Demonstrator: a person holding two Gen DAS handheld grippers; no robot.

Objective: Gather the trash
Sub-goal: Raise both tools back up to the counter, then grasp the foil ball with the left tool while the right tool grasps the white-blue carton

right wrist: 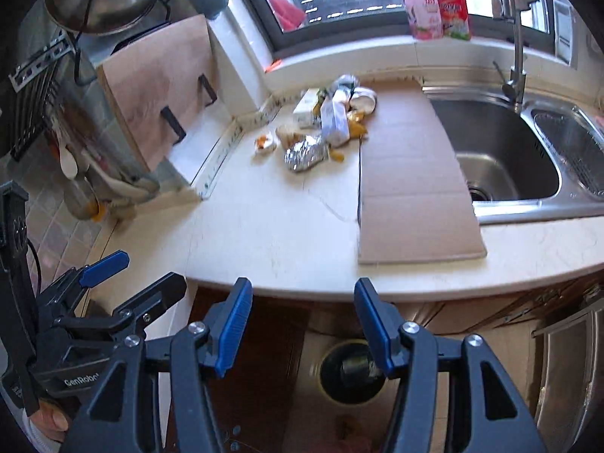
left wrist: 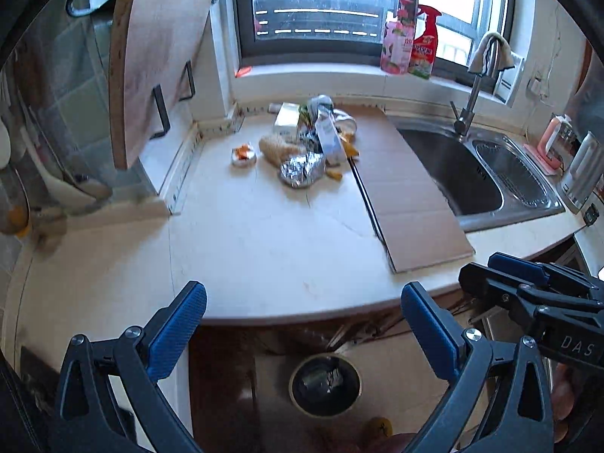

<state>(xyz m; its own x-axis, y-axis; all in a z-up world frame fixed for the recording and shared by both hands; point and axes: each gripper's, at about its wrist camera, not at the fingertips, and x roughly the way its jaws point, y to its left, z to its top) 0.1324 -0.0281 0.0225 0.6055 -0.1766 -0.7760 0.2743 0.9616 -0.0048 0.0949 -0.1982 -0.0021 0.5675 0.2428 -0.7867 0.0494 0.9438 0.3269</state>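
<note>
A heap of trash (left wrist: 309, 139) (right wrist: 324, 124) lies at the back of the white counter (left wrist: 264, 241) (right wrist: 271, 234) near the window: crumpled foil (left wrist: 302, 170) (right wrist: 305, 155), a white carton, peels and wrappers. A round bin (left wrist: 325, 383) (right wrist: 353, 372) with a dark liner stands on the floor below the counter's front edge. My left gripper (left wrist: 304, 321) is open and empty, held off the counter's front edge above the bin. My right gripper (right wrist: 302, 324) is open and empty too, beside the left one. Each gripper shows in the other's view: the right gripper (left wrist: 490, 275), the left gripper (right wrist: 151, 275).
A flat sheet of cardboard (left wrist: 407, 188) (right wrist: 407, 173) lies on the counter beside the steel sink (left wrist: 475, 173) (right wrist: 502, 151) with its tap. A wooden cutting board (left wrist: 151, 60) (right wrist: 158, 90) leans at the left wall. Bottles stand on the windowsill.
</note>
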